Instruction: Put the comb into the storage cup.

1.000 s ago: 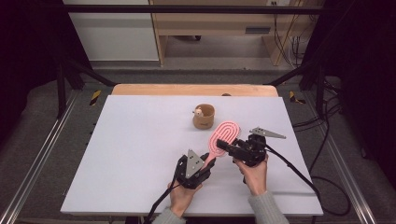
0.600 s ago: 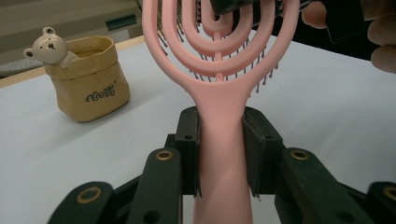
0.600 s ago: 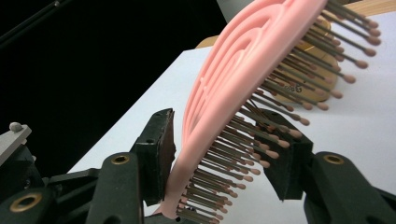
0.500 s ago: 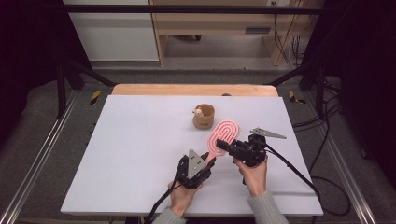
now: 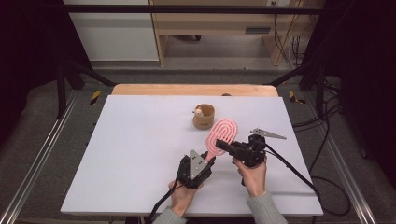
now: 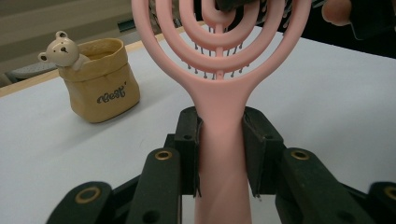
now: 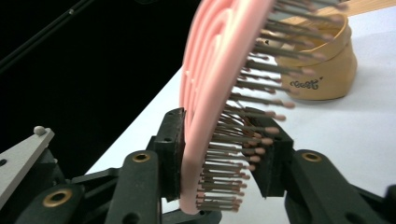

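Pink hairbrush between both grippers

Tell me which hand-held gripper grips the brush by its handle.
The left hand-held gripper: its jaws clamp the pink brush handle. The right hand-held gripper instead pinches the bristled head, one pad on its back, one on the bristles.

White tabletop in a dim, dark-curtained work bay

The white tabletop has a pale wooden strip along its far edge and stands on grey carpeted floor. Metal rails run along the floor on both sides, with yellow-and-black striped markers near the far corners. Black drapes close off left and right, braced by dark frame struts. Beyond stand a white panel and a light wooden bench, with black cables hanging beside it. Light falls evenly on the tabletop.
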Available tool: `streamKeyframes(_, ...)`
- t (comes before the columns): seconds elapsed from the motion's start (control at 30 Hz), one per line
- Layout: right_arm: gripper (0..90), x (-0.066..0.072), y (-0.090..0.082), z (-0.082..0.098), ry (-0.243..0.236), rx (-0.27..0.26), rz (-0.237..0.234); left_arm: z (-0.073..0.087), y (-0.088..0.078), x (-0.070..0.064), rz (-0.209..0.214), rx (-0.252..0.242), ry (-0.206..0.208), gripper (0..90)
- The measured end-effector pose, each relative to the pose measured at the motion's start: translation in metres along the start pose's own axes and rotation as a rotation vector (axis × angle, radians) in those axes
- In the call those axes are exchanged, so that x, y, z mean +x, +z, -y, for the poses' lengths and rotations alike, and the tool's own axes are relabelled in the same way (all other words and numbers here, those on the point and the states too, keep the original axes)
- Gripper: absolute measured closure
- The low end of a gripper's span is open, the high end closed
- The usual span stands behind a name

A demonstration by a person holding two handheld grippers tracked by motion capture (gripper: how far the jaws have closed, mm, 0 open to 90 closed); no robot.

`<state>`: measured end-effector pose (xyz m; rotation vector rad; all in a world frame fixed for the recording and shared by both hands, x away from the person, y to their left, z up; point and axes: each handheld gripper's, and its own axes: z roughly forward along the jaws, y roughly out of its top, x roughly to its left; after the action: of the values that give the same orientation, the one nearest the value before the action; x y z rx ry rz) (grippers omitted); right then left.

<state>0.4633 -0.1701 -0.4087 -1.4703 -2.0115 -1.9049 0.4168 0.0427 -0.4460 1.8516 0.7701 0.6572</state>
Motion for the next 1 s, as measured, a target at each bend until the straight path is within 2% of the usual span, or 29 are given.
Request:
streamKeyframes(0.3, 64.0, 0.001, 0.000, 0.001, -0.005, 0.007, -0.015, 0.000, 0.001, 0.003, 0.019, 0.001, -0.020, 67.9)
streamKeyframes(0.43, 64.1, 0.001, -0.002, 0.000, -0.013, -0.005, -0.010, -0.002, -0.001, 0.006, 0.014, -0.016, -0.022, 60.2)
streamKeyframes(0.6, 64.2, 0.002, -0.004, 0.000, -0.025, -0.022, 0.005, -0.005, -0.005, 0.014, 0.059, -0.024, -0.055, 48.3)
streamKeyframes(0.67, 64.1, 0.002, -0.005, -0.001, -0.034, -0.031, 0.012, -0.005, -0.005, 0.016, 0.068, -0.016, -0.061, 43.3)
streamKeyframes(0.73, 64.2, 0.003, -0.006, -0.001, -0.040, -0.037, 0.021, -0.006, -0.004, 0.021, 0.106, 0.011, -0.086, 38.7)
streamKeyframes(0.83, 64.1, 0.003, -0.008, -0.002, -0.054, -0.049, 0.032, -0.005, -0.003, 0.027, 0.131, 0.026, -0.105, 31.6)
streamKeyframes(1.0, 64.1, 0.004, -0.011, -0.003, -0.073, -0.072, 0.049, -0.006, -0.006, 0.033, 0.175, 0.010, -0.137, 21.9)
